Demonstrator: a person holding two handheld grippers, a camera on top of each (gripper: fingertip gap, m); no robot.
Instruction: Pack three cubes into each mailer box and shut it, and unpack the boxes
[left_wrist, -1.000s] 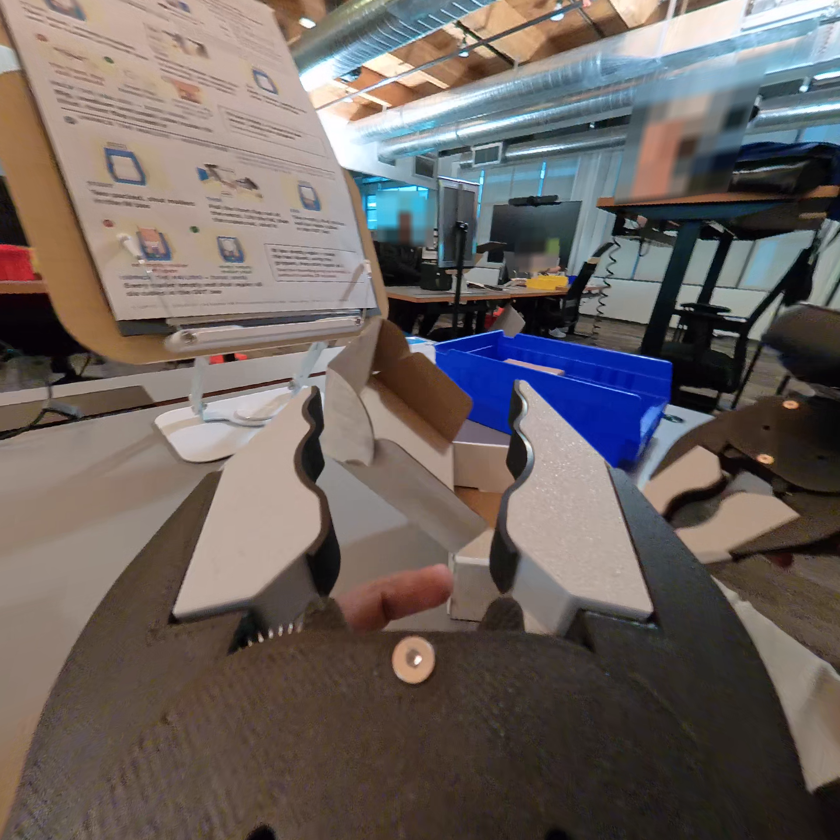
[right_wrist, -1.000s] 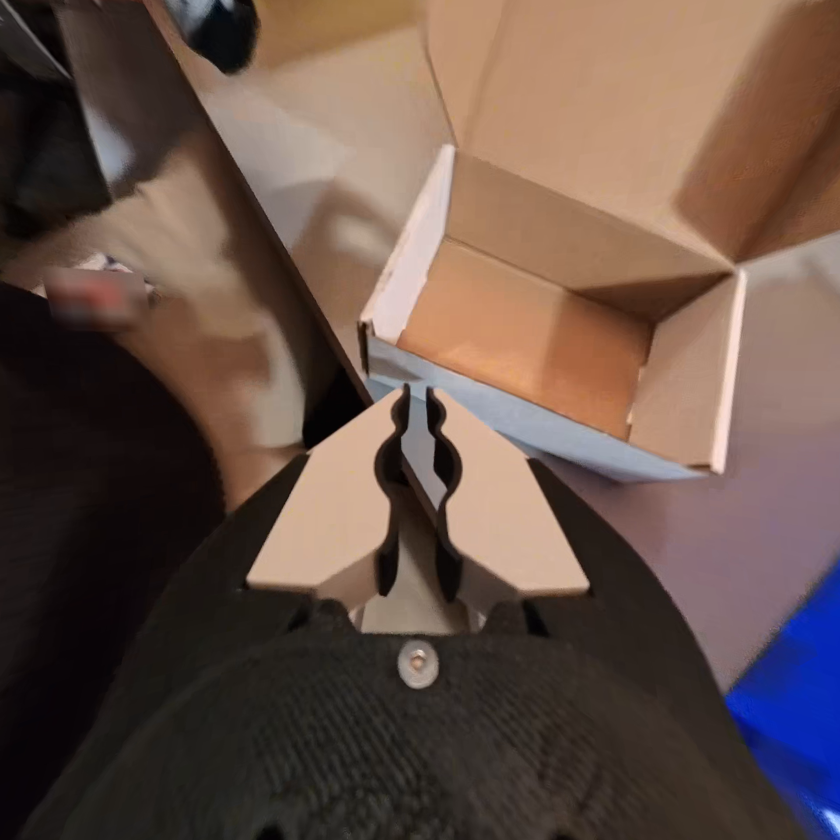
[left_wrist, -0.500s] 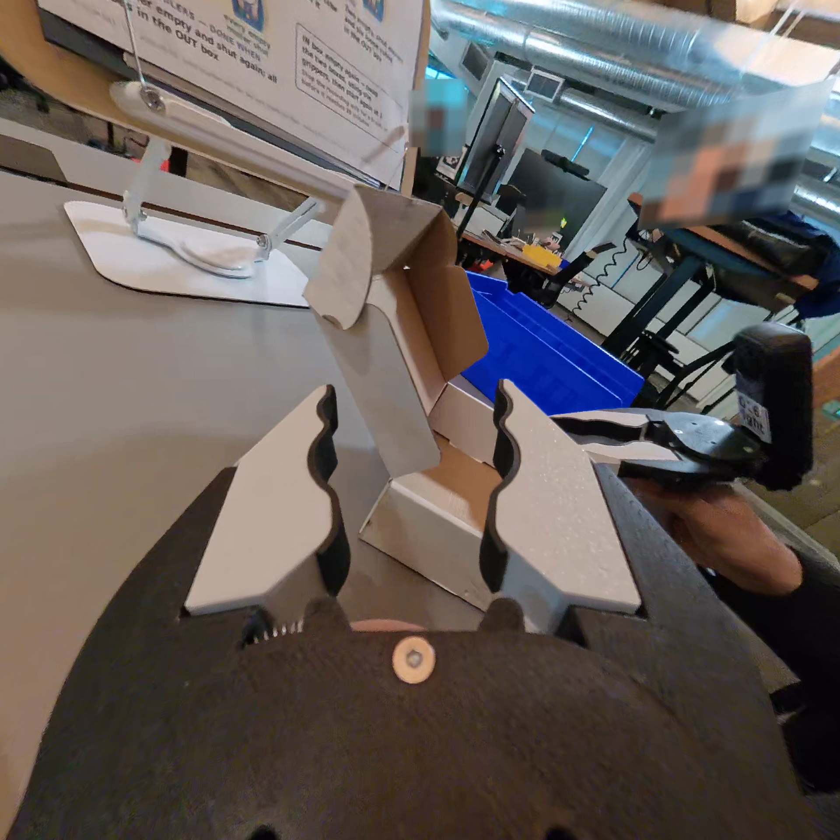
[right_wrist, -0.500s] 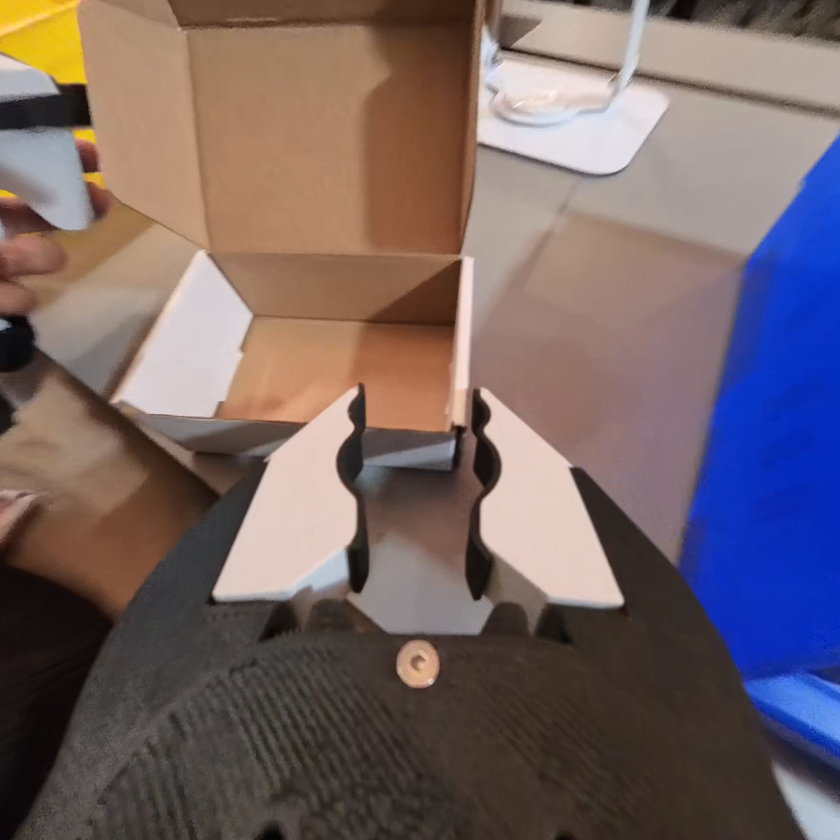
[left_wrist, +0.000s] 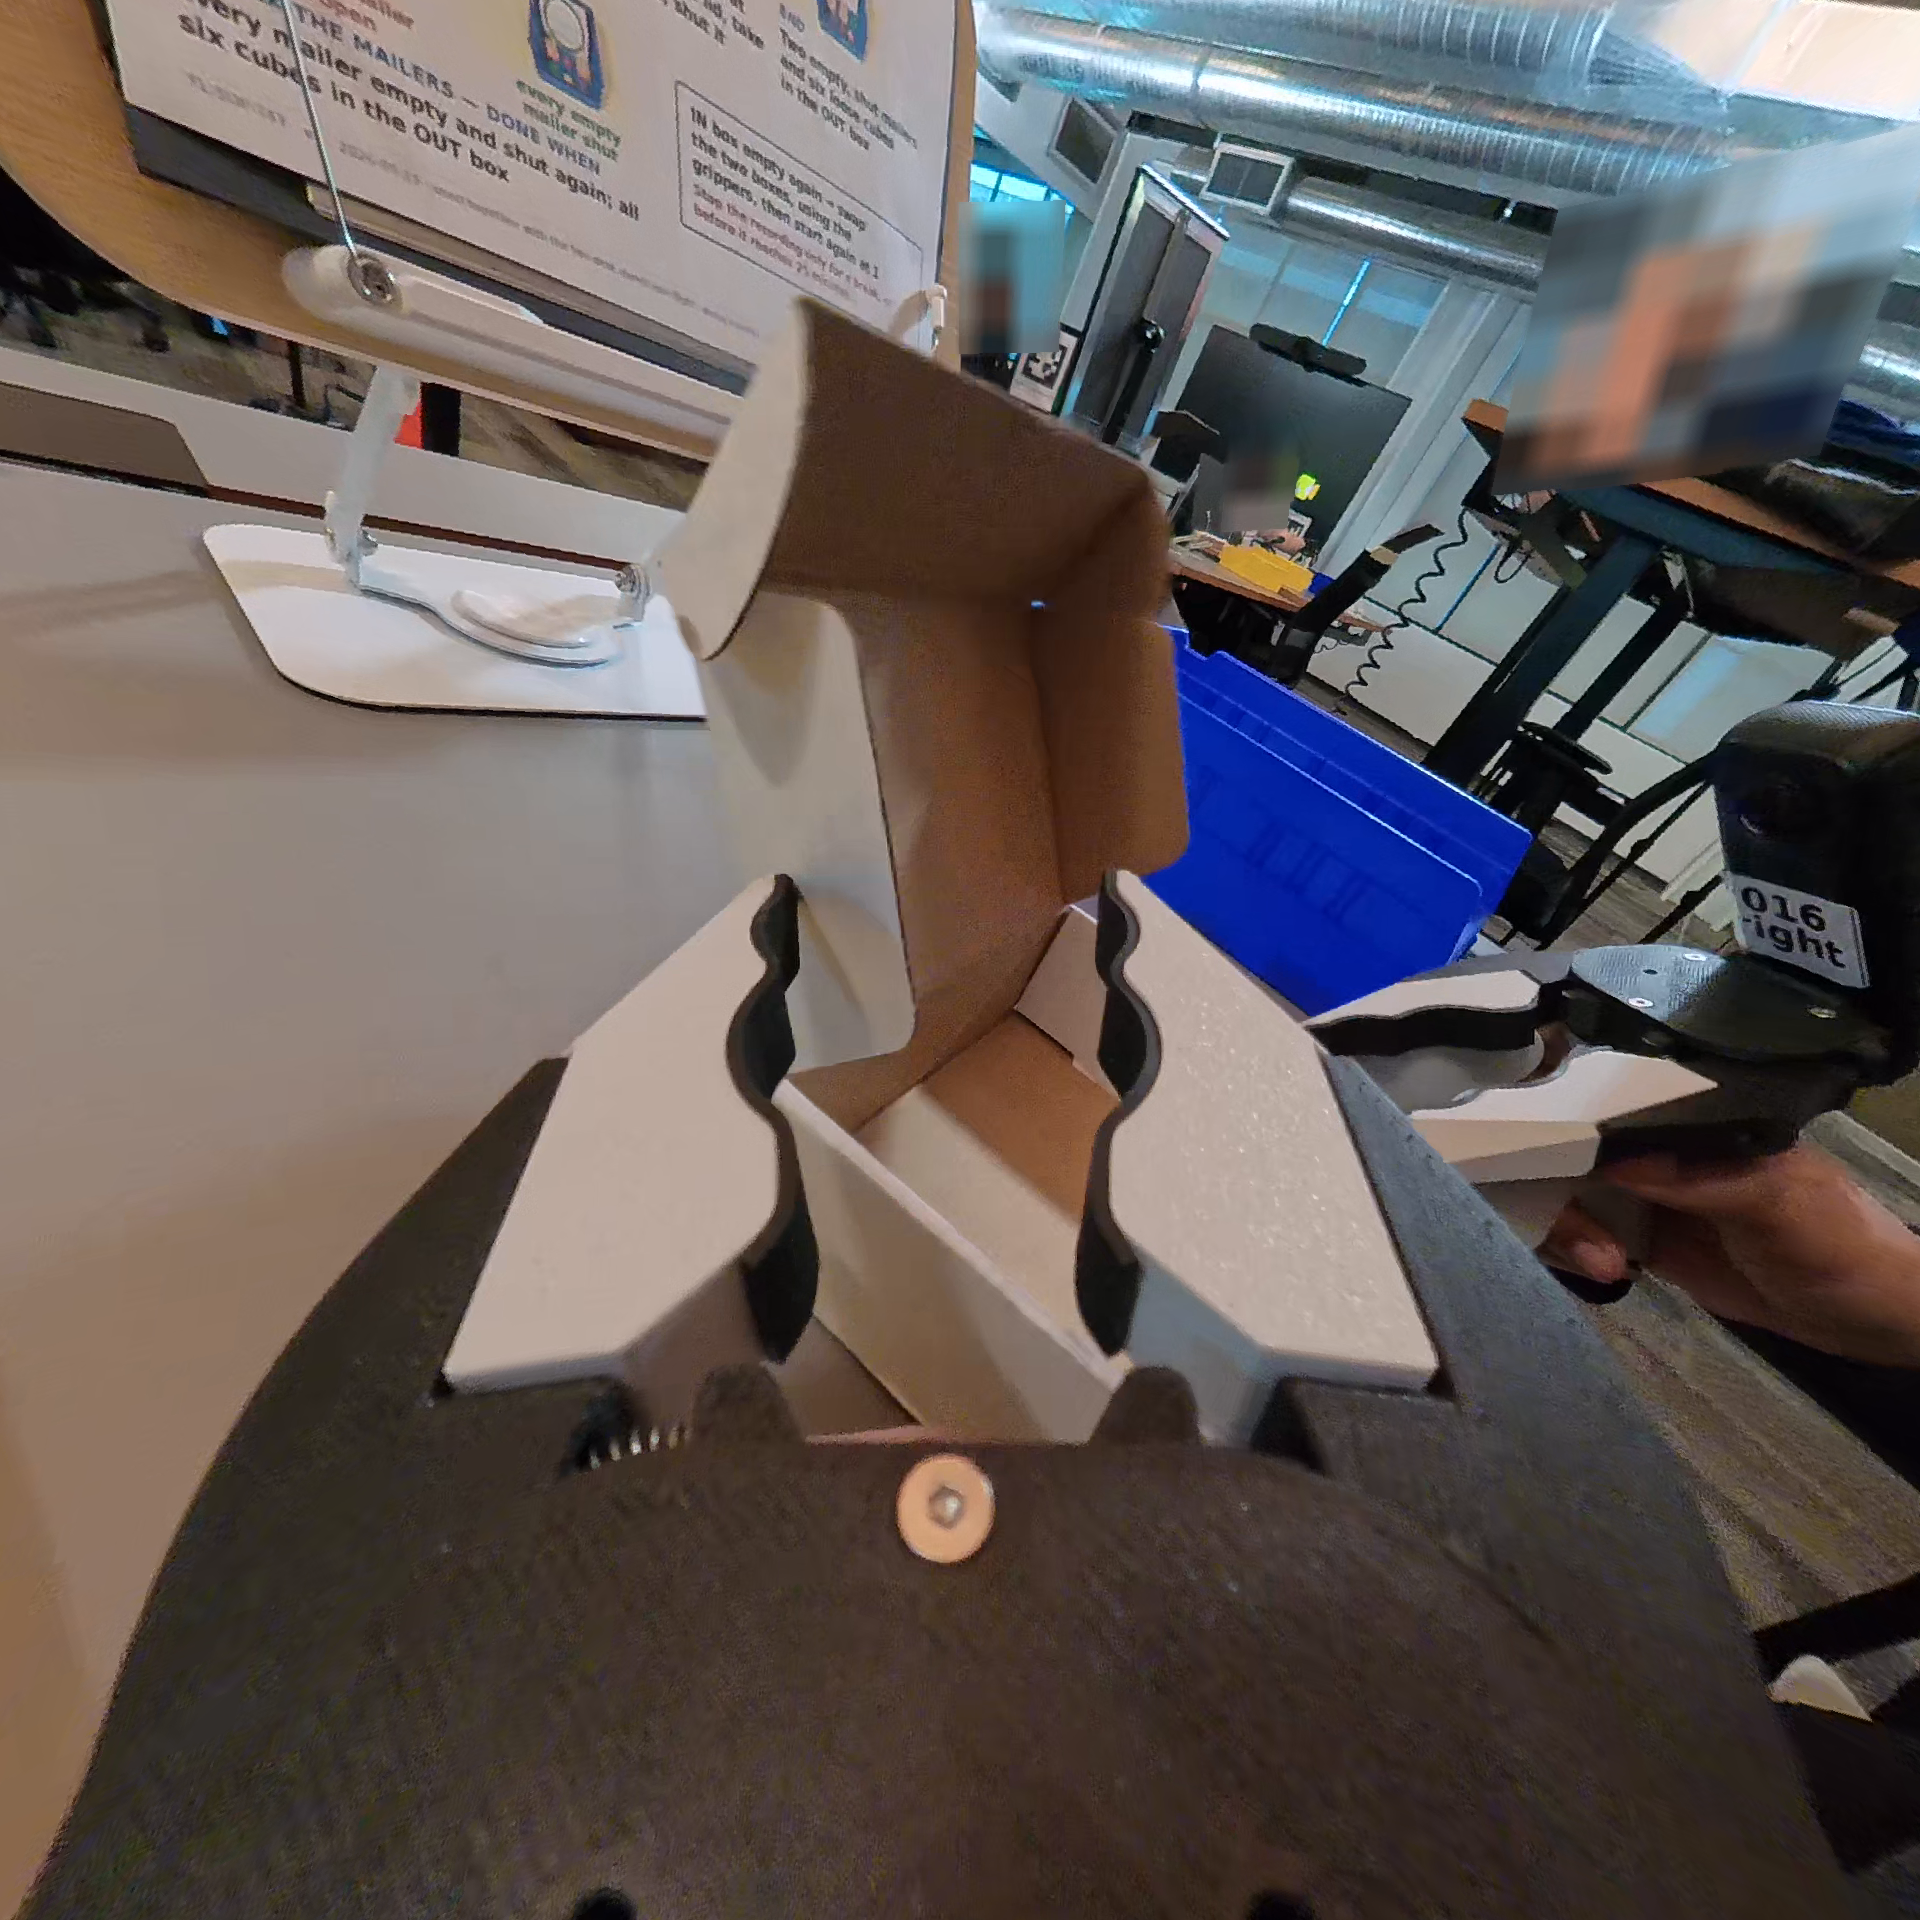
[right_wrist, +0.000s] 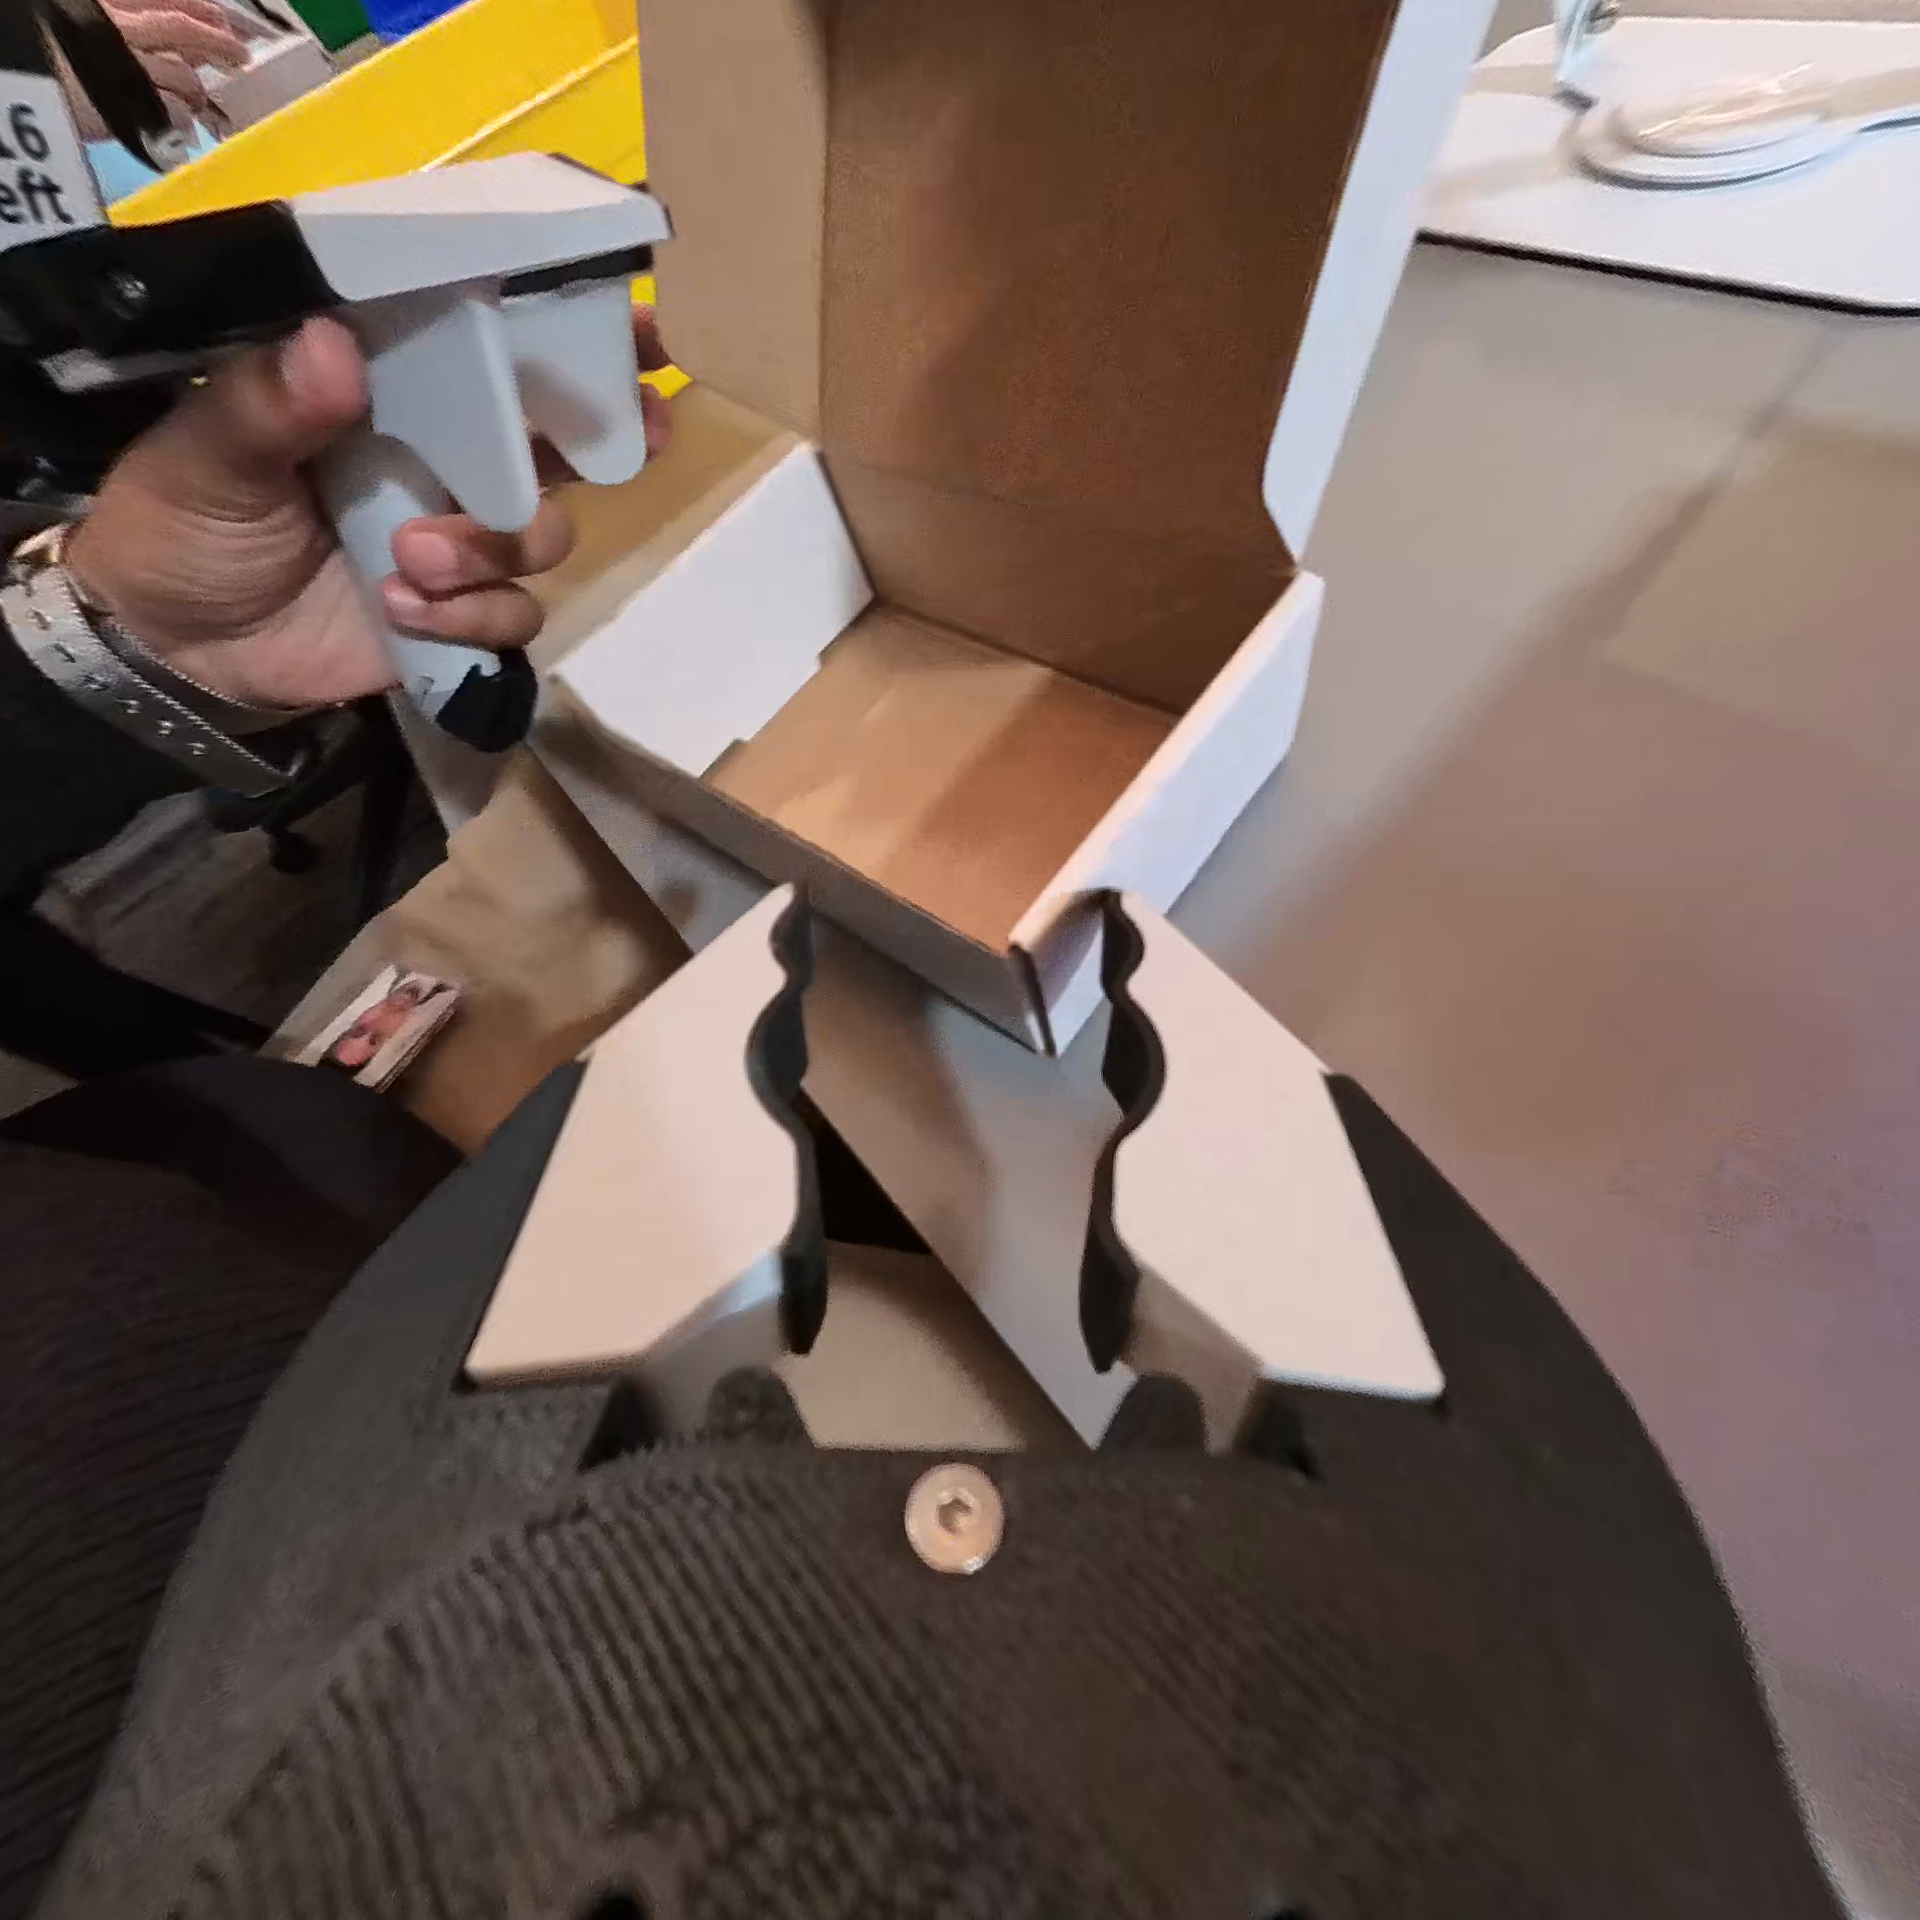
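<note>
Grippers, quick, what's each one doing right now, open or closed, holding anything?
Left gripper: open, holding nothing, fingers astride the mailer box wall.
Right gripper: open, empty, just short of the box's corner.

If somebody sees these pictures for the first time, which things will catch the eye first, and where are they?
First the open mailer box: it sits in the middle of the grey table, lid standing upright, brown inside empty. The left claw and the right claw, both open, face it from opposite sides. Behind the box stands a bright blue bin, and a white stand with a printed sheet is at the far left.

Open-topped mailer box (right_wrist: 935, 790), upright lid (right_wrist: 1039, 260) behind
</note>
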